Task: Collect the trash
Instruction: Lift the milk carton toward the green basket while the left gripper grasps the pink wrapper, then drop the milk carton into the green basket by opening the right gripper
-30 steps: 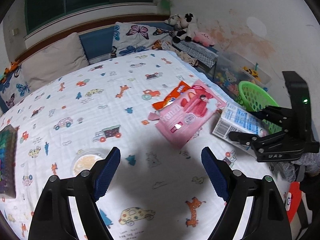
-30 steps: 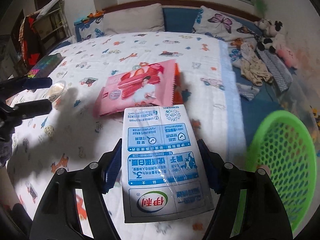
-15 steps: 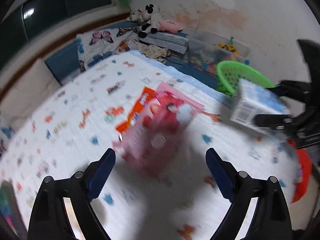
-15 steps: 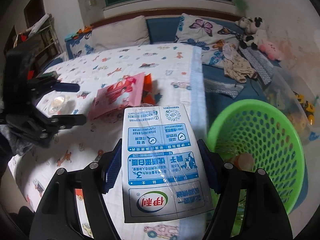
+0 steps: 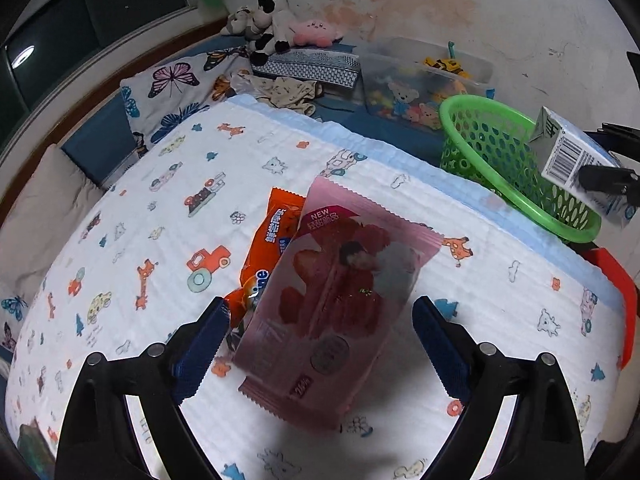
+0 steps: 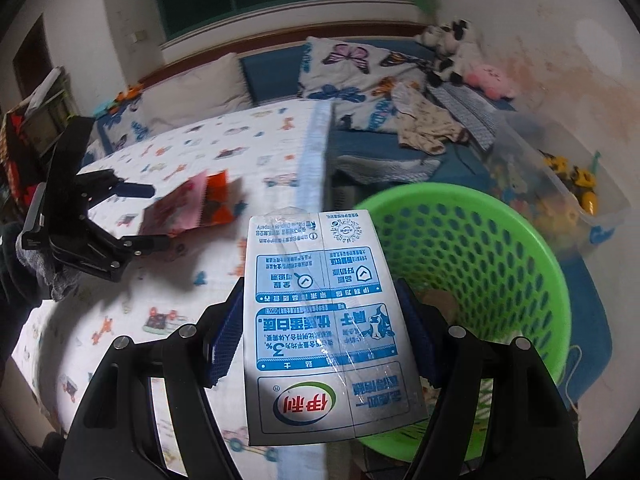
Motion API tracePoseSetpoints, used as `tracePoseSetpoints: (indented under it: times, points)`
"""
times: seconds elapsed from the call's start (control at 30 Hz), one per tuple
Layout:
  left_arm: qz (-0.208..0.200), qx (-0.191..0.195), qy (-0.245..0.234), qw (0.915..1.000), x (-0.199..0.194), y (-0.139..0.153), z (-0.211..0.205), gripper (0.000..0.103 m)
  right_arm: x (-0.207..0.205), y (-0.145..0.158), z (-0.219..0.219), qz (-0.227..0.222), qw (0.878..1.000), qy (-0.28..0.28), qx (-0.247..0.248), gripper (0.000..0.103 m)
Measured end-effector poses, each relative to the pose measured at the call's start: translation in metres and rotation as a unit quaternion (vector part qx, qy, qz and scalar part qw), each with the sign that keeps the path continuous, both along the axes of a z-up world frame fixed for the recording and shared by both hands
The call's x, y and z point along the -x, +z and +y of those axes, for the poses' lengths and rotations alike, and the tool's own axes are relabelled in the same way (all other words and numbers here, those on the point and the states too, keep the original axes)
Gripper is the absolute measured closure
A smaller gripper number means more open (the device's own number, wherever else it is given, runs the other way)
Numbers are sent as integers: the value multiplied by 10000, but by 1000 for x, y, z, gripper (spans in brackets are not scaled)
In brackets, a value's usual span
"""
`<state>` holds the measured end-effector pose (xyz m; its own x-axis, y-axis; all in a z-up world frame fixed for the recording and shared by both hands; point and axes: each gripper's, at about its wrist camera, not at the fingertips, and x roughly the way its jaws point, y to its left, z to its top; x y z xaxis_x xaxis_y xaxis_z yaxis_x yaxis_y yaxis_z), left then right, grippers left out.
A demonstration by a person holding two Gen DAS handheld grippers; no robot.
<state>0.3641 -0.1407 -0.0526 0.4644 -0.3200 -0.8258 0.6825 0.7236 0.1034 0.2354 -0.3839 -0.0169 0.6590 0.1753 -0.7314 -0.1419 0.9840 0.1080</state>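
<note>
gripping a blue-and-white milk carton point(image 6: 324, 332) between its blue-padded fingers point(image 6: 226, 344), the right gripper point(image 6: 320, 340) holds the box at the near rim of a green plastic basket point(image 6: 500, 272), with part of the carton over the bed's edge and part over the basket. the basket stands just beside the bed point(image 5: 160, 240), whose white sheet is printed with cartoon cars and animals. on that sheet the left gripper point(image 5: 320, 336) hangs with its fingers point(image 5: 200, 344) spread wide and pinching nothing; a pink snack wrapper point(image 5: 336, 300) lies flat between them, and from here it is hard to say whether the left pad touches its edge. an orange snack packet point(image 5: 272, 240) lies half tucked under the pink one. seen from the left side, the carton point(image 5: 572, 160) shows its barcode above the basket point(image 5: 480, 152). behind the basket a clear storage box point(image 5: 420, 76) holds toys, and stuffed animals point(image 5: 276, 28) sit against the stained wall near butterfly-print pillows point(image 5: 172, 92). a person's sleeve shows dimly behind the left gripper point(image 6: 100, 220) in the right-hand view.
</note>
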Motion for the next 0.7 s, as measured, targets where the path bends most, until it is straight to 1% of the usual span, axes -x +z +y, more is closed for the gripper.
tracePoseSetpoints:
  times: [0.1,0.13,0.23,0.27,0.33,0.5,0.7]
  points:
    - [80,44,-13,10000,-4,-4,0,15,1,-4,-11,56,9999,-143,-23,32]
    - [56,40,-13,10000,-3,-5,0,20,1,-5,-14,67,9998,-187,-9,32]
    - [31,84,-77,9999,-1,-7,0,29,2,-8,-23,112,9995,-307,-25,32]
    - [34,91,-105,9999,1,-8,-1,30,1,-9,-25,121,9993,-339,-20,32]
    - [27,114,-118,9999,3,-8,-1,36,2,-10,-30,145,9991,-403,-17,32]
    - [-69,198,-63,9998,11,1,3,40,0,-12,-44,165,9981,-585,24,32]
    - [-207,501,119,9985,21,28,12,41,-9,-27,-65,376,9955,-867,28,32]
